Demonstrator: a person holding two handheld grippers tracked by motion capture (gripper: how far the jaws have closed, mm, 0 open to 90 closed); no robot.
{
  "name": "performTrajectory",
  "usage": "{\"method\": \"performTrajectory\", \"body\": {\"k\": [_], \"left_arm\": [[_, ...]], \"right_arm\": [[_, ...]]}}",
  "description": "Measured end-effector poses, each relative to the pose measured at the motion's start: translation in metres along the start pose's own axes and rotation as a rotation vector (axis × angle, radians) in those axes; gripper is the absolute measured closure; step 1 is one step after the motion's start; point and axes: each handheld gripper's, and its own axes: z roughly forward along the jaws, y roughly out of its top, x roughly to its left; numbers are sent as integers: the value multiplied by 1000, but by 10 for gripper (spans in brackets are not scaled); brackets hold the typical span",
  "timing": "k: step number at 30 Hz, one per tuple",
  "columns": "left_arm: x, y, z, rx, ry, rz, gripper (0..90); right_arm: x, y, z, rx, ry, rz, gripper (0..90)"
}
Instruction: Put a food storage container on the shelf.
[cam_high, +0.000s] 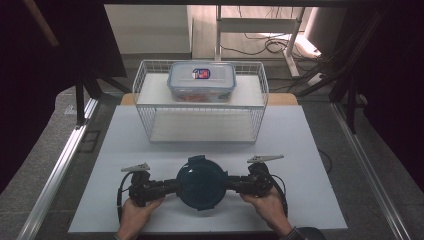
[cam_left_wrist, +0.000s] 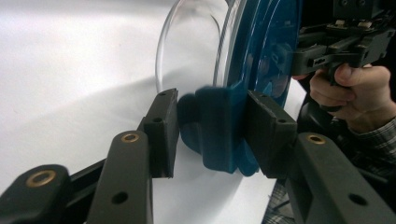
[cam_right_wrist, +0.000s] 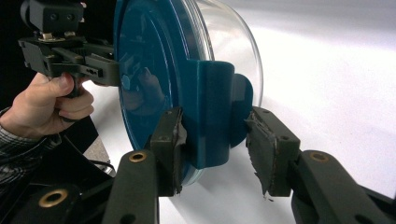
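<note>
Blue-lidded round glass container (cam_high: 201, 183) at 6 o'clock on the white table (cam_high: 310, 150), near the front edge, between both grippers. Round, so no true long axis; lid facing up, latch tabs sticking out at 9, 3 and roughly 12 o'clock.

Left gripper (cam_high: 172, 187) coming in from 9 o'clock, right gripper (cam_high: 231, 184) from 3 o'clock, both level and pointing at each other across the lid.

Left gripper view: jaws partly spread around the blue lid tab (cam_left_wrist: 219, 130); one pad against the tab, the other just beside it with a thin gap. Not a firm pinch.

Right gripper view: jaws partly spread around the opposite tab (cam_right_wrist: 215, 114); one pad touching, the other clearly apart.

Room: bare table at 9 and 3 o'clock beyond the hands, open strip toward 12 up to the white wire basket (cam_high: 142, 107). Rectangular lidded box (cam_high: 202, 80) on the basket's upper shelf, well apart from the container. Table edge close at 6.
</note>
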Motion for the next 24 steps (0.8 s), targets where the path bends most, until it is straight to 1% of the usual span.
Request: {"method": "performTrajectory", "body": {"k": [3,4,5,8,10,11,12,14,17,19,24], "left_arm": [[0,-3,2,-10,-8,-22,558],[0,-2,2,-13,-5,-27,563],[-1,-1,3,-7,0,-26,566],[-1,2,4,-15,0,-53,569],[-1,5,5,-12,8,-50,569],[-2,7,5,-12,7,-51,569],[-3,10,5,-15,7,-47,569],[-7,16,3,-23,11,-25,569],[-12,26,1,-41,14,-1,569],[-14,32,-1,-47,15,7,569],[-23,53,-5,-62,23,40,567]], "right_arm": [[-2,-1,0,-1,4,20,569],[-3,-1,0,-1,6,23,568],[-3,-1,0,0,6,29,568],[-5,-2,-1,-3,7,60,568],[-5,-1,-1,-1,4,71,568],[-6,0,-2,-5,-1,68,568],[-6,1,-2,-10,-1,69,569],[-6,4,-6,-25,8,68,570],[-3,12,-11,-50,2,43,570],[0,18,-15,-60,-4,31,570],[4,33,-22,-81,-12,7,569]]}}
